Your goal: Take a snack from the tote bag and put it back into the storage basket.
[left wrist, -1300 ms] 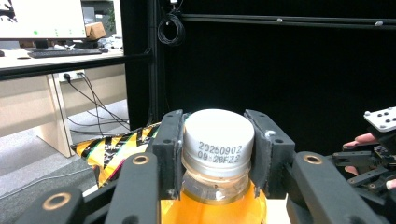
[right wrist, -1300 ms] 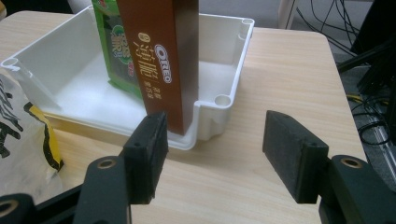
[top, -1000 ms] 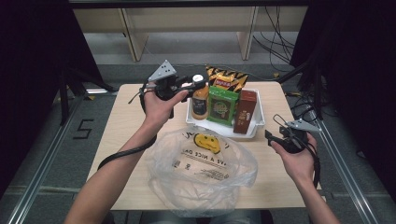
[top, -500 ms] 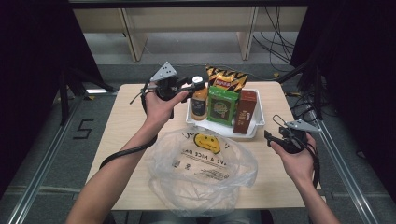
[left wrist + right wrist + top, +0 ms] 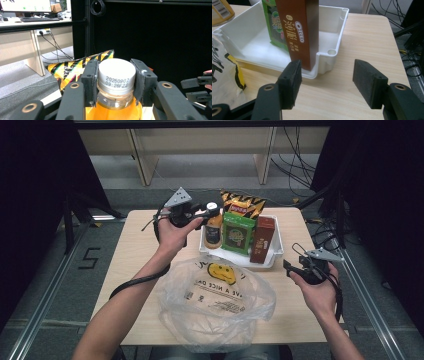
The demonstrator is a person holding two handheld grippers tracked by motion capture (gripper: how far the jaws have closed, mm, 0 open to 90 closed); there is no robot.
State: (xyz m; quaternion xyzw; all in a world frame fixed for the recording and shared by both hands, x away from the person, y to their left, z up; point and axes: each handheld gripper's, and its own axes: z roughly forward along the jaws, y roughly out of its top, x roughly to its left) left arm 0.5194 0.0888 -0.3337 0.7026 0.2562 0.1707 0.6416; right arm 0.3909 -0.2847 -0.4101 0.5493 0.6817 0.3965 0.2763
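The orange juice bottle [image 5: 115, 100] stands at the left end of the white tray [image 5: 272, 255], its white cap [image 5: 116, 76] pinched by my left hand-held gripper [image 5: 116, 77]. My right hand-held gripper [image 5: 325, 82] hangs spread over the bench [image 5: 135, 245], near the brown Oreo box [image 5: 299, 30].

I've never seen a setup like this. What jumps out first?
The left gripper is clamped on the white cap of an orange juice bottle standing in a white tray with snack packs. Nearer the person, a crumpled clear plastic bag with a smiley face lies on the table, and the right gripper waits open beside the tray.
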